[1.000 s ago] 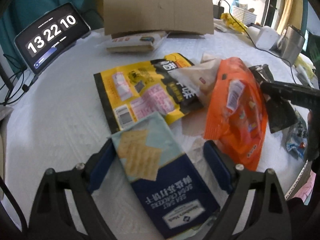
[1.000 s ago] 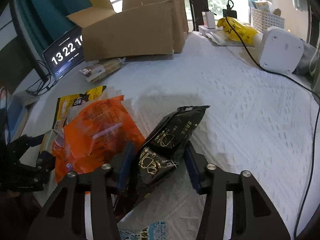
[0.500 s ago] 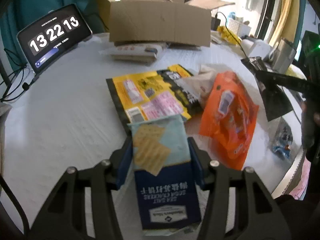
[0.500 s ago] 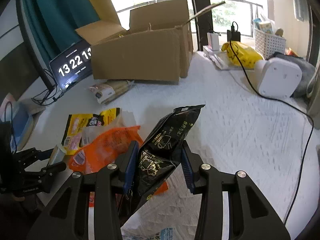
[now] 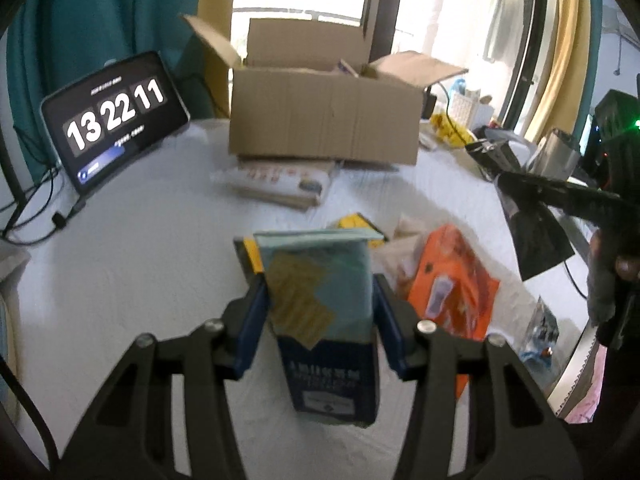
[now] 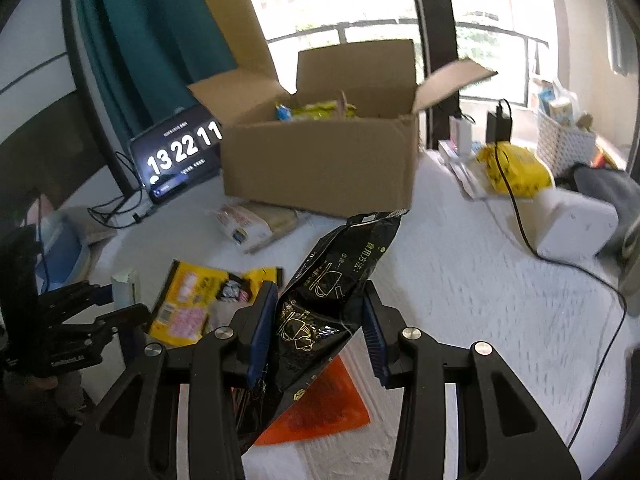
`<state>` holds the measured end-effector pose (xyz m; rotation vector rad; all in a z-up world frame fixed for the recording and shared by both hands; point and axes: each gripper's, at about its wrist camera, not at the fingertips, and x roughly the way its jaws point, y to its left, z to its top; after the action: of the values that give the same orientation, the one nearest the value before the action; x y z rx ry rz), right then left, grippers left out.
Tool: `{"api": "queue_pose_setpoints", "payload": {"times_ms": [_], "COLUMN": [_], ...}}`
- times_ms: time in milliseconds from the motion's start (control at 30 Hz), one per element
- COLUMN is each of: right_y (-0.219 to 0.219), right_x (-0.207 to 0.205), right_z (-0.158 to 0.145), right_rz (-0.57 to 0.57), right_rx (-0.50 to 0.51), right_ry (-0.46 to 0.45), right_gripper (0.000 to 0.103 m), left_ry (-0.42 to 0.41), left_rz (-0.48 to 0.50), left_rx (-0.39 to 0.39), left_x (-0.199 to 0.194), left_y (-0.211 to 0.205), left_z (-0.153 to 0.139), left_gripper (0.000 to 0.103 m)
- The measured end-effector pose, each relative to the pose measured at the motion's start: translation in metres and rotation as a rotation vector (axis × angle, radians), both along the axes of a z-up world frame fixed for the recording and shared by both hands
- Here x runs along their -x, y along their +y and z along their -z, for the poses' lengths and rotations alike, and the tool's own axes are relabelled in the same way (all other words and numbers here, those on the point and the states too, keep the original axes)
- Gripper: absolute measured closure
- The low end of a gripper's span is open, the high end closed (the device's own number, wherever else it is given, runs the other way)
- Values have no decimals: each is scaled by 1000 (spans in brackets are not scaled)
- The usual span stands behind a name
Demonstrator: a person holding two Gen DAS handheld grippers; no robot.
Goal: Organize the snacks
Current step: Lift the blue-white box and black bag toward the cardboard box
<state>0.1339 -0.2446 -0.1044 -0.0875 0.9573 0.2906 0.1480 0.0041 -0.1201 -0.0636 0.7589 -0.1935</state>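
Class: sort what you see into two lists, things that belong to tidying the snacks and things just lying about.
Job: cracker pack, black packet, orange packet, yellow packet, cardboard box.

Lying about: clock tablet, white device, white basket.

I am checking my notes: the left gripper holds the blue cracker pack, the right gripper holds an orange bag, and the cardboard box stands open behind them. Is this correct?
One detail is wrong. The right gripper holds a black bag, not an orange one; the orange bag lies on the table beneath it, as the right wrist view shows. The left gripper does hold the blue cracker pack, and the cardboard box stands open.
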Motion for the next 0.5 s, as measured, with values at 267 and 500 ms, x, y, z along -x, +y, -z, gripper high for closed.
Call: {"api": "queue_pose_setpoints", "payload": {"times_ms": [267, 500], "right_y": [10, 8], "right_x": [-17, -33], "right_z": [-18, -28], "right_rz": [-34, -44], "right_rx": [1, -1], "right_ry": [-41, -68], "right_gripper": [59, 59], "left_ry": [-48, -106], "left_rz": [16, 29], "left_rx": [2, 8], "left_x": [-17, -30], "left_y": [1, -3], "left_z": [-20, -43], "left_gripper": [52, 52]}}
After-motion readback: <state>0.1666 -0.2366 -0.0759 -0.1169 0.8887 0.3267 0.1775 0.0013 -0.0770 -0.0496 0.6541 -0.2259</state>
